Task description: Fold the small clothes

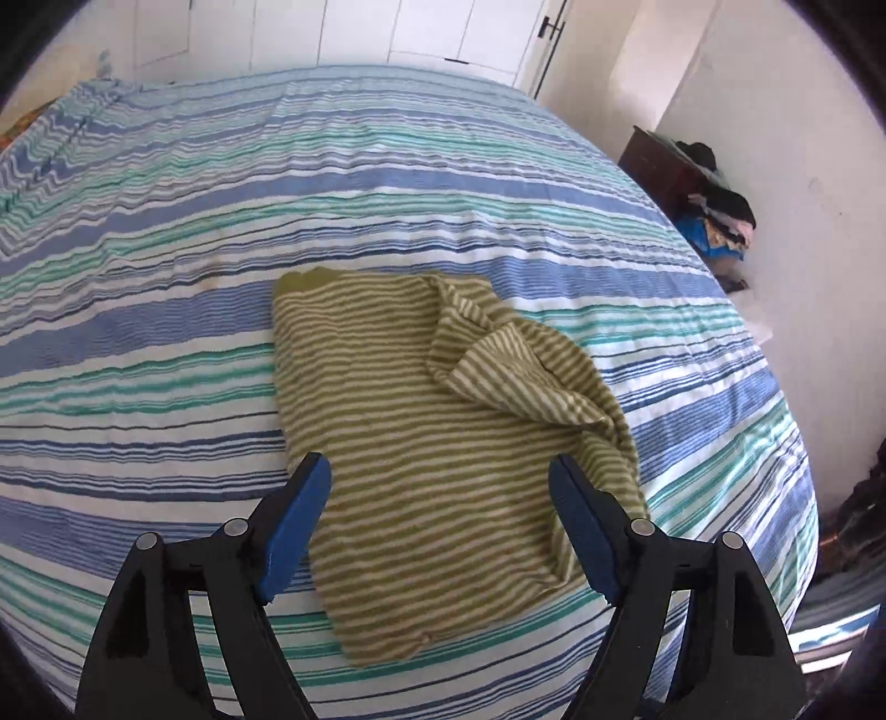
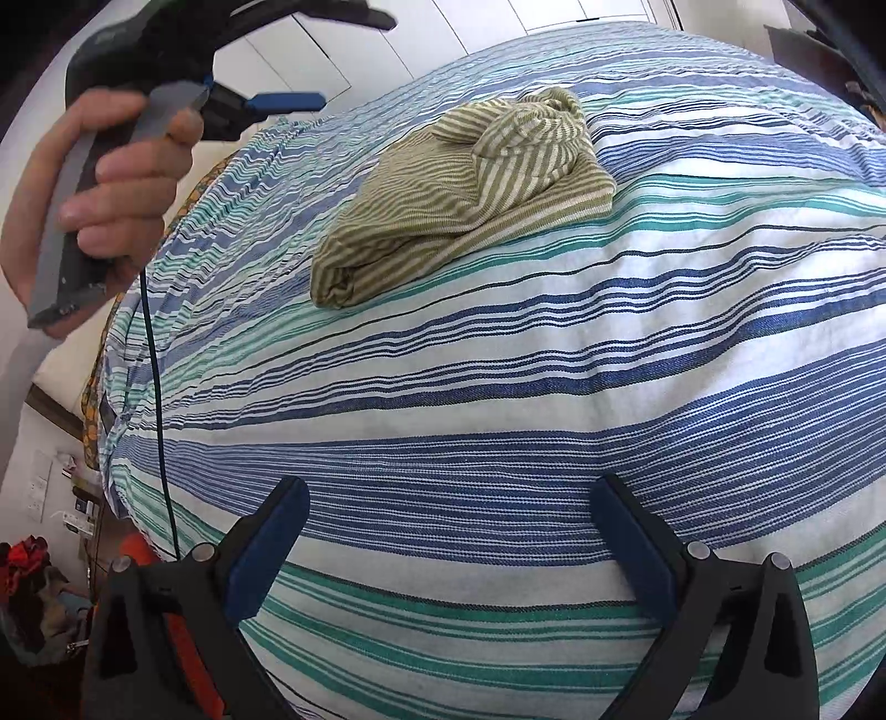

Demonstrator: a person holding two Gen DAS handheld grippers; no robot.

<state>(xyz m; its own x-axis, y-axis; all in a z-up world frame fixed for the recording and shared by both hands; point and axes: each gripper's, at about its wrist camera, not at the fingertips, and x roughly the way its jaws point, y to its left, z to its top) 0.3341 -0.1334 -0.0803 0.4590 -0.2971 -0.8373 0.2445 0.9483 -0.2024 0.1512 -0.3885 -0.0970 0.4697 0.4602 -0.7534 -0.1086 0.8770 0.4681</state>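
Note:
A small olive-and-cream striped garment (image 1: 421,421) lies on the striped bed cover (image 1: 166,310), partly folded, with a rumpled flap turned over on its right side. My left gripper (image 1: 440,471) is open and empty, hovering just above the garment's near part, its blue pads on either side. In the right wrist view the garment (image 2: 465,194) lies far ahead as a bunched bundle. My right gripper (image 2: 451,493) is open and empty, low over the bare bed cover (image 2: 498,399), well short of the garment. The left gripper (image 2: 288,102), held in a hand, shows at upper left.
White wardrobe doors (image 1: 432,27) stand behind the bed. A dark cabinet with a pile of clothes (image 1: 714,216) is at the right by the wall. A thin cable (image 2: 158,399) hangs down from the left gripper along the bed's left edge. Clutter (image 2: 33,598) lies on the floor.

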